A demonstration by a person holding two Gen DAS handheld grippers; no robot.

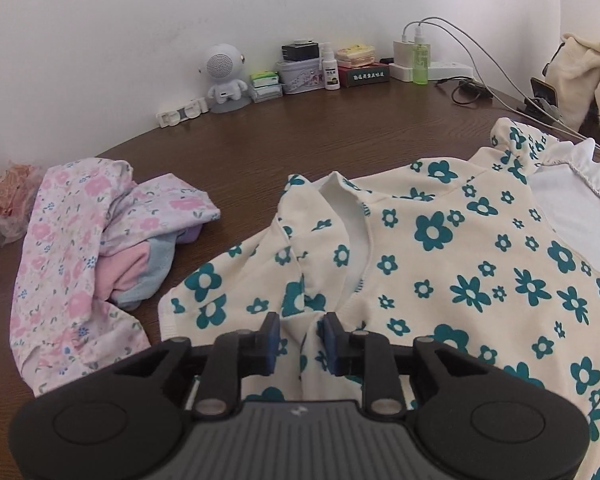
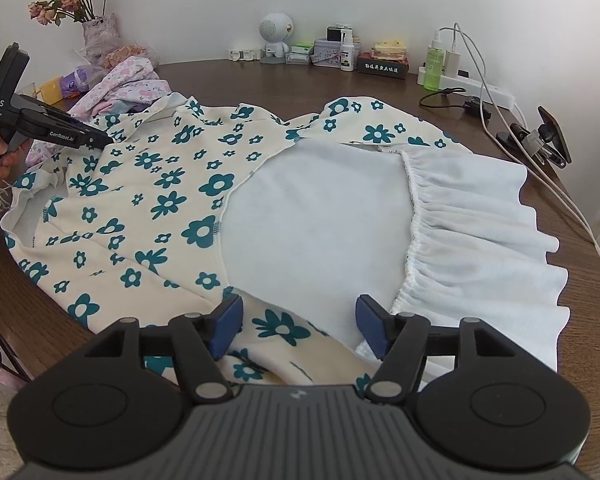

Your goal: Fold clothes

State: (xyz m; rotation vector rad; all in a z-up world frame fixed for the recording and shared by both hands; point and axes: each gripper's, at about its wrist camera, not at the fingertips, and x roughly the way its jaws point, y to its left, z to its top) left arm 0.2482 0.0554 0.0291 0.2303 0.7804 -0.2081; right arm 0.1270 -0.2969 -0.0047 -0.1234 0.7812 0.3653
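1. One floral dress lies flat on the tabletop, long axis from its teal-flowered top to the white skirt.
2. Beside it, one pink heap of clothes.
3. My left hand-held gripper and right hand-held gripper are both released, fabric between their jaws.

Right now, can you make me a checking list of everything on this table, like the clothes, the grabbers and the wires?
Surface: brown wooden table, round-edged, against a white wall.
Job's things: cream dress with teal flowers spread flat, white ruffled skirt part to its right; pink floral clothes piled beside it.
Clutter: robot-shaped speaker, tin box, white spray bottle, green bottle, dried flowers in a vase.
Grippers: left gripper narrowly open, a fabric ridge between its pads; right gripper wide open over the dress edge.
Cables: white wires run from a power strip across the table's right side.
Surroundings: cream garment hanging at far right.
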